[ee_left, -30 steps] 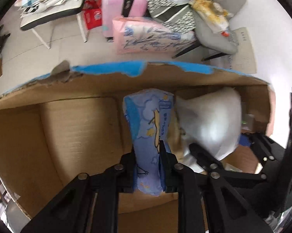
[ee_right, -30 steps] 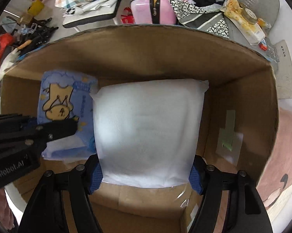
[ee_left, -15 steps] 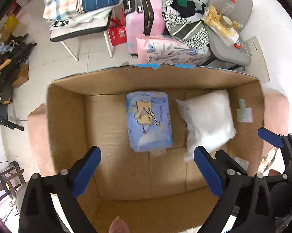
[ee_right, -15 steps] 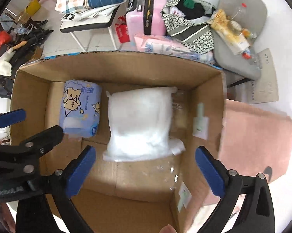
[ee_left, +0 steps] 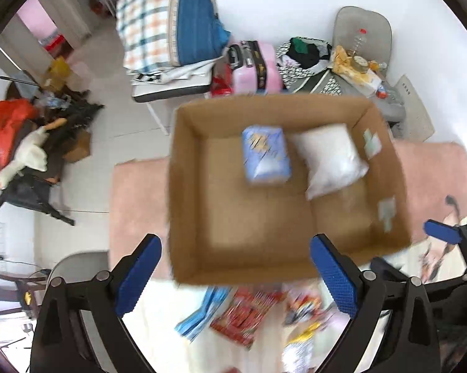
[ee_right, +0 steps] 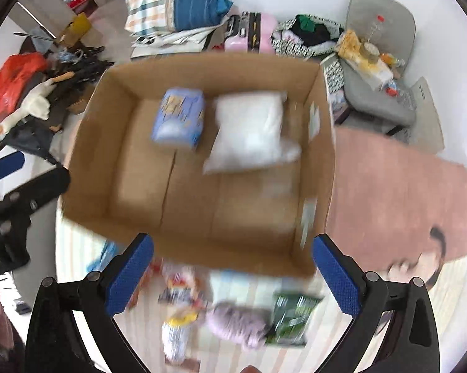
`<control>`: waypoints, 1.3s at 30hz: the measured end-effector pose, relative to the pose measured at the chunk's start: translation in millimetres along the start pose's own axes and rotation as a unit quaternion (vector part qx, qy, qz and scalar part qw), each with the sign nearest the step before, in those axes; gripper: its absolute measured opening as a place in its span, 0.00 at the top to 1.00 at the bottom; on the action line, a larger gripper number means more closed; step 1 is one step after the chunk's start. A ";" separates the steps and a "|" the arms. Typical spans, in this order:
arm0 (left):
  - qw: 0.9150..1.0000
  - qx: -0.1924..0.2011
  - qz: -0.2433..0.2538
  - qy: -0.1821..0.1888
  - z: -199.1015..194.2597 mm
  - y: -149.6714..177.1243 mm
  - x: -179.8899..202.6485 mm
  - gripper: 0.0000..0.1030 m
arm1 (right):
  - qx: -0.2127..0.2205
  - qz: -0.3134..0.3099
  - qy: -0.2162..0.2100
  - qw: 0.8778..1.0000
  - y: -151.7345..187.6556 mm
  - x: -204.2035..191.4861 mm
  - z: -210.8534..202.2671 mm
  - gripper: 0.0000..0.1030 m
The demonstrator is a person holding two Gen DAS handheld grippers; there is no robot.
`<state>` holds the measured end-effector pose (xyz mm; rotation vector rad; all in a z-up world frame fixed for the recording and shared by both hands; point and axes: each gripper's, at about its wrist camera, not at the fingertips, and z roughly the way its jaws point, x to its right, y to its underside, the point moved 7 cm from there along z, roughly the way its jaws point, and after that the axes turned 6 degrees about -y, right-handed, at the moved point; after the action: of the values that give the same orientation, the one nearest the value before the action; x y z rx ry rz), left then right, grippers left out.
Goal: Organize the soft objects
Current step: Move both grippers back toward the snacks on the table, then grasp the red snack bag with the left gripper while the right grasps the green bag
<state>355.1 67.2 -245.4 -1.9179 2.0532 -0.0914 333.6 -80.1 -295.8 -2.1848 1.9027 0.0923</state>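
Note:
A blue tissue pack [ee_left: 266, 158] and a white pillow-like pack [ee_left: 331, 158] lie side by side at the far end of an open cardboard box [ee_left: 183, 186]. Both show in the right wrist view too: blue pack [ee_right: 179, 118], white pack [ee_right: 249, 130], box [ee_right: 90, 161]. My left gripper [ee_left: 236, 275] is open and empty, above the box's near edge. My right gripper [ee_right: 232, 275] is open and empty, also above the near edge. Several soft packets lie in front of the box: a lilac bundle [ee_right: 236, 323], a green packet [ee_right: 291, 317], a red packet [ee_left: 249, 314].
The box stands on a pink mat [ee_right: 398, 192]. Behind it are a pink suitcase [ee_left: 255, 71], a chair with folded bedding [ee_left: 171, 31], a grey chair [ee_right: 376, 62] with clutter, and a red bag [ee_left: 3, 130] with a white plush toy at left.
Both grippers let go of their packs inside the box, opened wide and pulled back and up. The box now looks smaller, and the loose packets in front of it have come into view.

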 end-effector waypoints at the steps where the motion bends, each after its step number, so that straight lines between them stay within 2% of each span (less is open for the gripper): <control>1: 1.000 -0.001 -0.001 -0.005 1.7 12.5 -1.9 0.05 | -0.005 0.001 -0.002 1.000 12.5 0.3 2.7 0.00; 2: 1.000 -0.002 0.004 -0.008 5.2 27.2 -2.1 0.05 | -0.013 0.004 -0.002 1.000 28.0 0.3 6.3 0.00; 5: 0.999 -0.039 0.028 -0.004 31.8 72.3 4.9 0.08 | -0.029 0.015 0.008 0.999 71.9 9.8 18.4 0.00; 7: 0.997 -0.068 0.044 -0.008 53.2 96.0 12.2 0.38 | -0.043 0.044 0.015 0.998 96.3 29.1 30.1 0.00; 8: 0.995 -0.088 0.053 -0.010 68.0 107.8 16.3 0.42 | -0.050 0.061 0.014 0.997 104.4 39.9 34.8 0.00; 14: 0.986 -0.155 0.065 0.009 127.2 134.3 40.1 0.39 | -0.080 0.144 0.029 0.986 135.5 103.7 66.6 0.00; 18: 0.977 -0.196 0.077 0.019 155.7 145.4 53.4 0.39 | -0.112 0.157 0.028 0.981 148.8 118.6 92.1 0.04; 19: 0.977 -0.198 0.082 0.006 161.2 146.3 53.5 0.37 | -0.119 0.159 0.027 0.980 152.0 120.5 97.7 0.05; 22: 0.975 -0.203 0.086 -0.011 170.7 146.5 51.5 0.37 | -0.132 0.168 0.022 0.977 160.2 124.1 108.0 0.23; 24: 0.976 -0.201 0.083 -0.011 172.1 146.4 50.3 0.37 | -0.136 0.172 0.019 0.976 164.6 125.4 111.0 0.47; 26: 0.976 -0.208 0.064 0.001 172.9 149.8 47.8 0.44 | -0.140 0.173 0.018 0.975 171.6 127.0 112.6 0.54; 27: 0.976 -0.213 0.054 0.004 174.7 152.9 41.5 0.48 | -0.140 0.171 0.023 0.975 174.7 127.8 111.9 0.55; 29: 0.973 -0.228 0.019 0.019 173.4 164.7 34.0 0.48 | -0.147 0.175 0.022 0.973 186.0 132.0 109.2 0.56; 32: 0.964 -0.260 -0.026 0.042 168.8 192.2 27.3 0.49 | -0.162 0.182 0.019 0.970 207.5 140.0 105.6 0.57; 35: 0.965 -0.258 -0.032 0.041 165.3 209.9 25.5 0.48 | -0.181 0.175 0.017 0.968 231.1 143.7 102.4 0.57; 37: 0.965 -0.256 -0.032 0.039 167.0 212.6 24.8 0.41 | -0.188 0.168 0.018 0.967 239.7 144.1 101.7 0.56; 39: 0.962 -0.265 -0.040 0.049 173.5 214.5 24.4 0.35 | -0.183 0.163 0.023 0.969 244.2 144.2 99.8 0.55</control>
<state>197.0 93.4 -471.3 -2.3424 2.2252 0.3912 126.1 -227.0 -456.3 -2.0683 2.4204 0.4909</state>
